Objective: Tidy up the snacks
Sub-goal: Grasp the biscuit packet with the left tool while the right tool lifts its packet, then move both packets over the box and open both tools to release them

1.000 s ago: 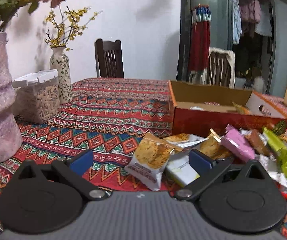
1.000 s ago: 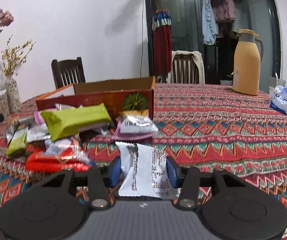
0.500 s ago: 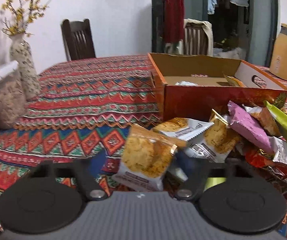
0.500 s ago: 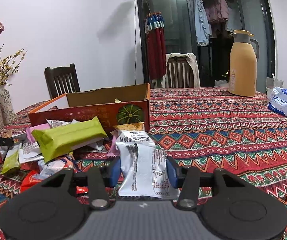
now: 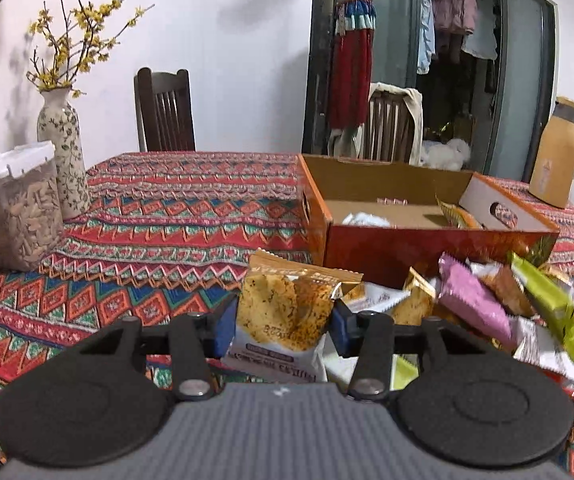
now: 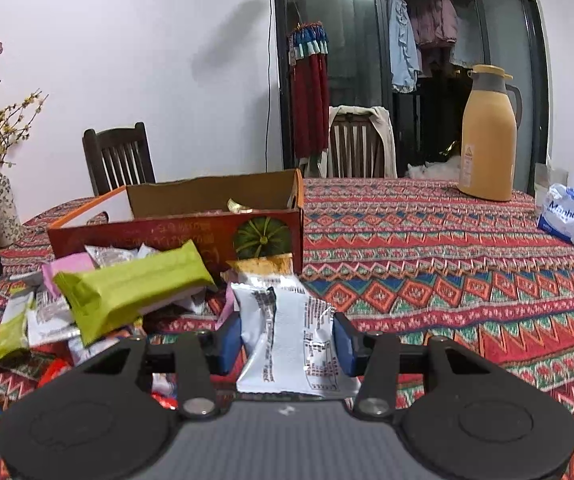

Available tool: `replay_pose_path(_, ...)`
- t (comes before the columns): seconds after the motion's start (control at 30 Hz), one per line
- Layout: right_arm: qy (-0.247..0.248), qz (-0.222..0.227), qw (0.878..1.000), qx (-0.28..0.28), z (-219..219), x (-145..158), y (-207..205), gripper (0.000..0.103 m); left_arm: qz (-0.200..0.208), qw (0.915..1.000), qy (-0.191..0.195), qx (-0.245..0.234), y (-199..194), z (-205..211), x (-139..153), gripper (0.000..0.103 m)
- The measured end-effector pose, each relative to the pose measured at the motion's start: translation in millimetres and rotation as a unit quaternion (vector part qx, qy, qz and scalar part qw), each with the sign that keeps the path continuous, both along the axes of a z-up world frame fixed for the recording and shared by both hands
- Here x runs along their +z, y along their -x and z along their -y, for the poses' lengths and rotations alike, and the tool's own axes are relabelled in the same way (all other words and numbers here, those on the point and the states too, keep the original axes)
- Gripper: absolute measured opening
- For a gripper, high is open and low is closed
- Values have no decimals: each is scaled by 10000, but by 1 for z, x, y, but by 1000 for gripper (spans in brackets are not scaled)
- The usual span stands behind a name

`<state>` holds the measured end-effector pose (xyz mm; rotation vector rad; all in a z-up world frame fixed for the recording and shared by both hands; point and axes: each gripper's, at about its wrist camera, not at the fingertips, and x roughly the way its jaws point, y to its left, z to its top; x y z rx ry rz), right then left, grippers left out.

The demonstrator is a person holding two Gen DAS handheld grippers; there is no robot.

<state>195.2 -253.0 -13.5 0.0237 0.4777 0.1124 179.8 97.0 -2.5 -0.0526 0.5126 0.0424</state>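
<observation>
My left gripper (image 5: 283, 330) is shut on a gold-and-white cookie packet (image 5: 283, 312), held above the tablecloth in front of the open orange cardboard box (image 5: 419, 240). My right gripper (image 6: 287, 340) is shut on a white snack packet (image 6: 291, 332) with black print, held off the table before the same box (image 6: 175, 232). A pile of loose snacks lies by the box: a pink packet (image 5: 471, 304), a green packet (image 5: 547, 300), and in the right wrist view a large green packet (image 6: 131, 288). A few packets lie inside the box.
A flowered vase (image 5: 63, 152) and a clear container of seeds (image 5: 19, 208) stand at the left. A tan thermos (image 6: 487, 136) and a white tissue pack (image 6: 571, 216) stand at the right. Chairs (image 5: 165, 110) stand behind the patterned table.
My left gripper closed on the cookie packet and lifted it off the pile. My right gripper rose and came nearer the box with the white packet in it.
</observation>
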Motion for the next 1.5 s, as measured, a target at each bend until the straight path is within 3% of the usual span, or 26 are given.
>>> replay_pose_path(0.2, 88, 161, 9998, 75, -8, 13, -14, 47, 166, 9997, -187, -49, -11, 8, 17, 47)
replay_pose_path(0.57, 149, 619, 9974, 326, -27, 49, -60, 47, 640, 9977, -46, -210, -40, 38, 54, 47)
replay_pose_path(0.93, 160, 604, 9963, 590, -59, 70, -134, 47, 772, 9968, 49, -221, -92, 77, 75, 47)
replay_pose_path(1.17, 28, 443, 9977, 517, -79, 55, -187, 47, 686, 9975, 115, 114, -141, 90, 63, 47)
replay_pose_path(1.5, 202, 46, 9984, 531, -86, 22, -202, 47, 207, 9995, -43, 255, -163, 83, 30, 47)
